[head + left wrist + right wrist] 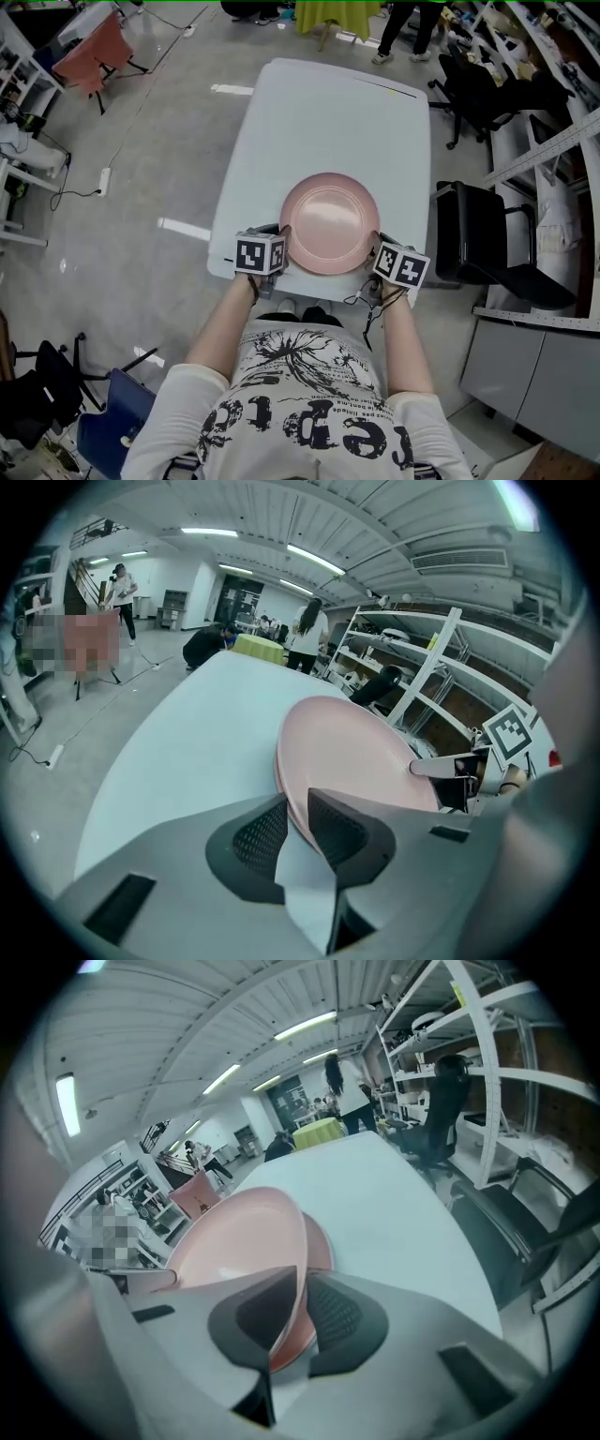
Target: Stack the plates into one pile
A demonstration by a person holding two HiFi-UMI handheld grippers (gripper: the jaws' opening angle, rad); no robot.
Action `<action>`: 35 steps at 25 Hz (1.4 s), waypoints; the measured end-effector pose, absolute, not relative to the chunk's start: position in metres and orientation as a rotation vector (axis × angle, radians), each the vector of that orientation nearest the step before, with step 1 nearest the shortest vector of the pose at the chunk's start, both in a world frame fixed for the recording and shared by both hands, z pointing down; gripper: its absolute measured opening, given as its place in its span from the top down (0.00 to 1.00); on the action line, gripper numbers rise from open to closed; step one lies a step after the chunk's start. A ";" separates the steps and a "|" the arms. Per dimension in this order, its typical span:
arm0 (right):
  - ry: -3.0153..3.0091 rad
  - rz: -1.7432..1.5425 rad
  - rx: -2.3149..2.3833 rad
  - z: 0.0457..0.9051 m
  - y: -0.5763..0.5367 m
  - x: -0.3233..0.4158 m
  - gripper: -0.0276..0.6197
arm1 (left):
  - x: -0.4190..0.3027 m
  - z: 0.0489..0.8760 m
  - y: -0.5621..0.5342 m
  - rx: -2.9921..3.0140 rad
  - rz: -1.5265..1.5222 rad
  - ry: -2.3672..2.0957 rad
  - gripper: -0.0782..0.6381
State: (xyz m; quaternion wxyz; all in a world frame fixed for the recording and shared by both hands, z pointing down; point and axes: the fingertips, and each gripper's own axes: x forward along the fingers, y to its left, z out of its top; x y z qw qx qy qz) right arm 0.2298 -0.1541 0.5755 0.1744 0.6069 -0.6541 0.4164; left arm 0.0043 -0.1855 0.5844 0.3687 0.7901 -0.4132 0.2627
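A pink plate (pixel 330 223) lies near the front edge of the white table (pixel 328 112), with a second pink plate (pixel 321 1249) showing just under it. My left gripper (pixel 282 251) is shut on the left rim. In the left gripper view the plate (pixel 356 752) runs between the pads of the left gripper (pixel 298 822). My right gripper (pixel 378 251) is shut on the right rim. In the right gripper view the plate (pixel 244 1237) passes between the pads of the right gripper (pixel 302 1312). Whether the plates rest on the table or hang just above it, I cannot tell.
A black office chair (pixel 487 246) stands close to the table's right side, with metal shelving (pixel 553 141) behind it. A red chair (pixel 94 52) is far left, a blue seat (pixel 112 422) at my lower left. People (pixel 403 28) stand past the table's far end.
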 end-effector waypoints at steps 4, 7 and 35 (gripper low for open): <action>-1.845 1.182 1.711 0.579 -0.155 0.229 0.90 | 0.004 0.586 -0.187 2.034 0.684 -1.068 0.78; -1.823 1.179 1.704 0.583 -0.154 0.231 0.89 | 0.005 0.587 -0.189 2.034 0.685 -1.068 0.78; -1.687 0.941 1.603 0.604 -0.160 0.241 0.80 | 0.020 0.607 -0.204 2.196 0.984 -1.117 0.70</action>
